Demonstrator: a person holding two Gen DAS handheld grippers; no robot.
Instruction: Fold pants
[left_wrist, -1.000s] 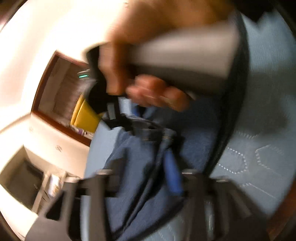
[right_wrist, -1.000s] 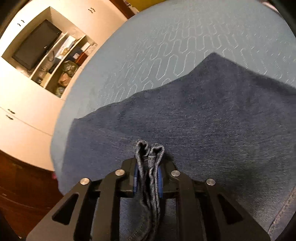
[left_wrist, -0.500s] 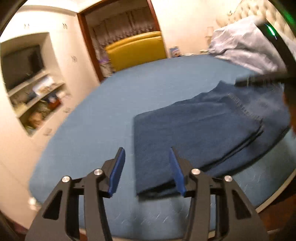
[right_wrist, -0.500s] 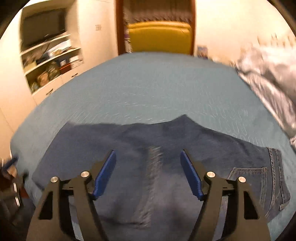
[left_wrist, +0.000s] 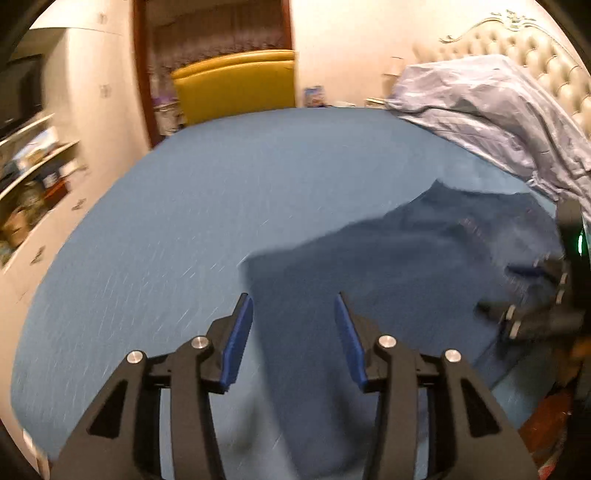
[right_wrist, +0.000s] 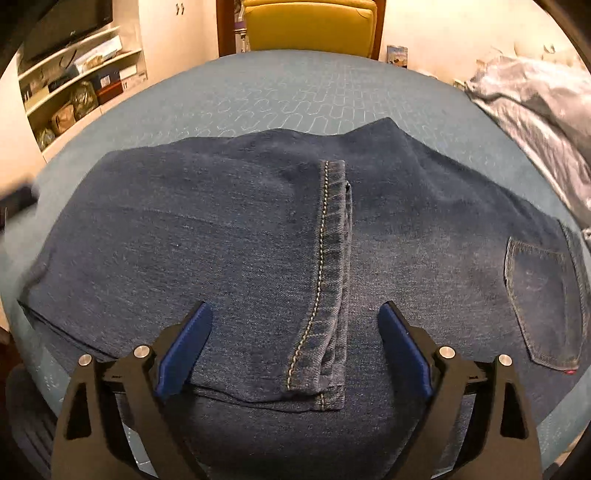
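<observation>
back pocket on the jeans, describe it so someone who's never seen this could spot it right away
Start at the blue bed cover and find the dark jeans lying folded on it. Follow them towards the crumpled pale bedding; the back pocket is the stitched patch at that end, with a tiny red tag at its lower corner.

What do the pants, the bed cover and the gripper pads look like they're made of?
Pants: denim, going by the matte blue twill weave, pale contrast stitching along the hem and the patch pocket.
Bed cover: probably quilted fabric, matte teal-blue, with stitched wavy patterning.
Pads of the right gripper: smooth blue, likely rubber or soft plastic; can't tell which. They sit on black, hard-looking fingers with silver screws.
</observation>
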